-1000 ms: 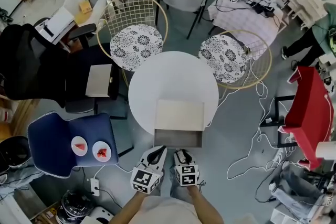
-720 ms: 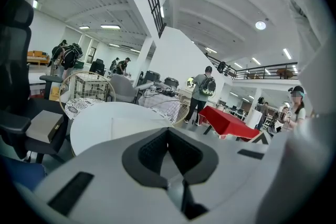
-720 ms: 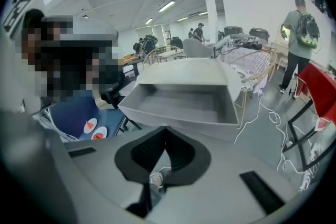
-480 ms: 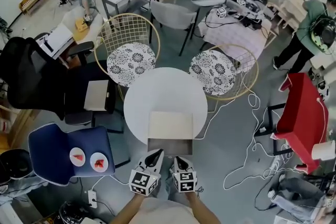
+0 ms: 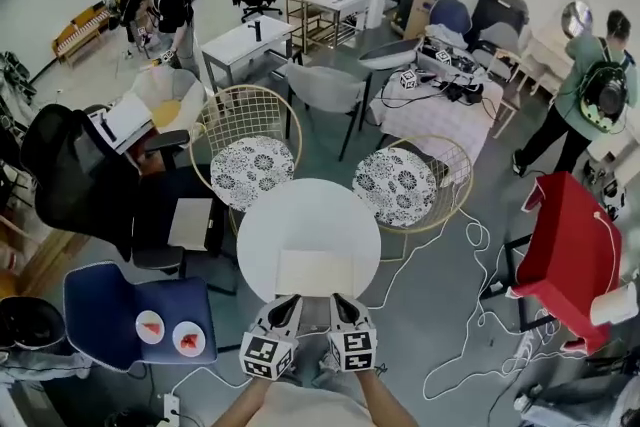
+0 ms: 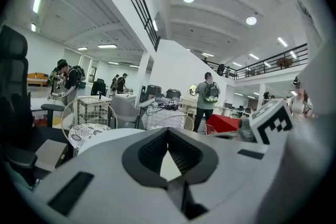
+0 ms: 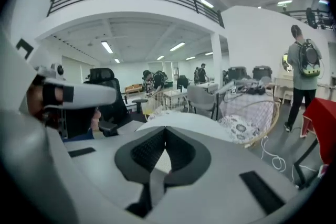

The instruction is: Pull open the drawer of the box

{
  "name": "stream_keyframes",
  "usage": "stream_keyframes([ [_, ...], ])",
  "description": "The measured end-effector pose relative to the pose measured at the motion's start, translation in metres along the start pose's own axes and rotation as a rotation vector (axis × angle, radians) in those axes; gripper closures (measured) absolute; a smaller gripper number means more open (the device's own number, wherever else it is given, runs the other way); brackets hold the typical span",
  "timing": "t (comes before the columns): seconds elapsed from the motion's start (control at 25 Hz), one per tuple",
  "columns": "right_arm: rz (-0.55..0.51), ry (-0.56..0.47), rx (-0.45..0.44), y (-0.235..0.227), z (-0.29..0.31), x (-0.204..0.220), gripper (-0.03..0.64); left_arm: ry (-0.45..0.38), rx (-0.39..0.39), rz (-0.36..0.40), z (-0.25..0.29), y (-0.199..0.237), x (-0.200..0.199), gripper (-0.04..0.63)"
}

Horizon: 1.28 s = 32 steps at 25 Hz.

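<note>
Left tongs (image 5: 290,302), right tongs (image 5: 341,301): clenched, empty; parked side by side at near edge of box (image 5: 315,272) on round surface (image 5: 300,213) (drawer front unseen); likely facing drawer side.

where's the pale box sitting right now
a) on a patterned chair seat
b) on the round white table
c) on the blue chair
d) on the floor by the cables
b: the head view shows the box lying on the round white table, at the table's edge nearest the person.
</note>
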State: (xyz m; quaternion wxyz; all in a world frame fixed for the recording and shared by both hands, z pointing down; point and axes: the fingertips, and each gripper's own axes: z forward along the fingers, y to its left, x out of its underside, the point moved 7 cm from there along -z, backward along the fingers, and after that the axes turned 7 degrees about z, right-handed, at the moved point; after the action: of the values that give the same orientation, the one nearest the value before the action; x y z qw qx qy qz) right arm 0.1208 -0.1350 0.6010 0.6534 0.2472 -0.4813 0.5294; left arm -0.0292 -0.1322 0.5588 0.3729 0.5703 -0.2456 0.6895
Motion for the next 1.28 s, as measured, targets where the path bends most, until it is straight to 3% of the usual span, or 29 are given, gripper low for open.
stream_keyframes([
  [0.24,-0.129,-0.201,-0.076,-0.007,-0.013,-0.073,0.601,-0.073,-0.046,0.06,0.011,-0.005,-0.034,0.583],
  [0.48,-0.183,-0.291,-0.137,-0.009,-0.029,-0.097,0.601,-0.12,-0.073,0.106,0.019,-0.02,-0.051,0.583],
  [0.88,-0.155,-0.318,-0.144,-0.019,-0.062,-0.089,0.601,-0.15,-0.086,0.118,0.009,-0.049,-0.058,0.583],
  [1.28,-0.105,-0.3,-0.131,0.019,-0.101,-0.05,0.601,-0.153,-0.04,0.114,-0.034,-0.064,-0.04,0.583],
])
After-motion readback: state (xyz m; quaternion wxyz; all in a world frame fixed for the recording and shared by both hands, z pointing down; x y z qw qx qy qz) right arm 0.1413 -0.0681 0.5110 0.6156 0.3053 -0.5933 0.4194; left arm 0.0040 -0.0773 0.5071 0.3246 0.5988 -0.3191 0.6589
